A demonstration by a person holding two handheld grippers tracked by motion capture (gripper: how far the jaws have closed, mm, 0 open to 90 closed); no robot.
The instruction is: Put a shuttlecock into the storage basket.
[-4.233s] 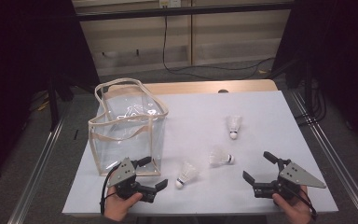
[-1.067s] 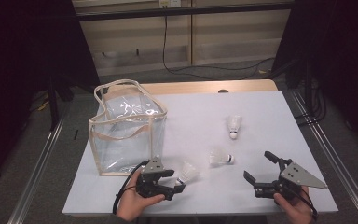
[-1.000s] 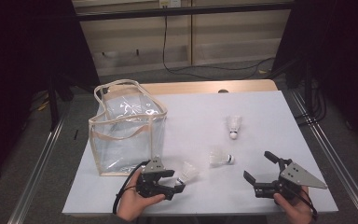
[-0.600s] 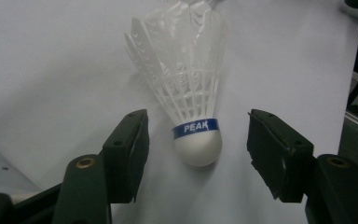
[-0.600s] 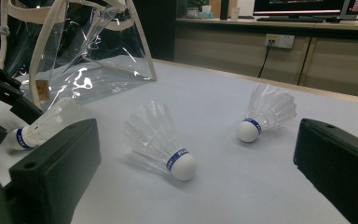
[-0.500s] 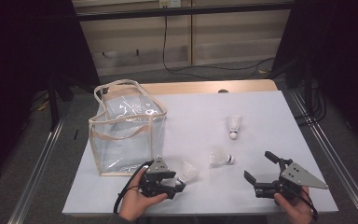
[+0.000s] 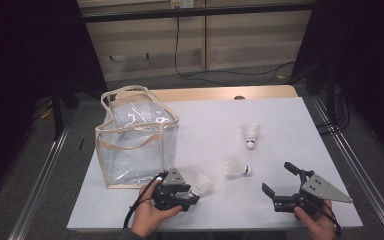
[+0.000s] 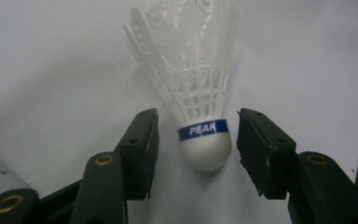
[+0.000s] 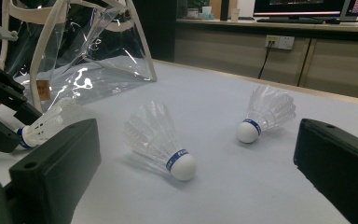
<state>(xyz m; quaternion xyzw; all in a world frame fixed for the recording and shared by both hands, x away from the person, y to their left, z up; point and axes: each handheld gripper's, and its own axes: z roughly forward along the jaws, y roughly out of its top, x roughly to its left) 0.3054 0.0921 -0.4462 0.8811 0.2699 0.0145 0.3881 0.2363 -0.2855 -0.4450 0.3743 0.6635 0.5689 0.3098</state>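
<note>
Since the earlier pictures the left gripper (image 7: 186, 196) has travelled from the desk's front-left edge toward the nearest shuttlecock (image 8: 193, 93) and now has it bracketed; the right gripper (image 7: 280, 184) has not shifted. In my judgement this puts the work at the point of first pick-up, with the clear bag (image 7: 136, 145) the likely destination (it stands upright and open-topped at the left of the desk (image 7: 290, 125), just behind the left gripper). In the left gripper view the jaws stand open, one on either side of the shuttlecock's white cork base; a gap shows on both sides and neither jaw touches it. The shuttlecock lies on the desk with its skirt pointing away from the gripper and the blue band sitting level with the jaw tips. The right gripper rests in the hand at the desk's front-right, jaws wide apart and holding nothing. Two further shuttlecocks remain on the desk: a middle shuttlecock (image 7: 236, 168) lying on its side and a far shuttlecock (image 7: 251, 135) beyond it, well apart from the bag. Closing on the cork rather than the skirt would appear the sounder grip.
</note>
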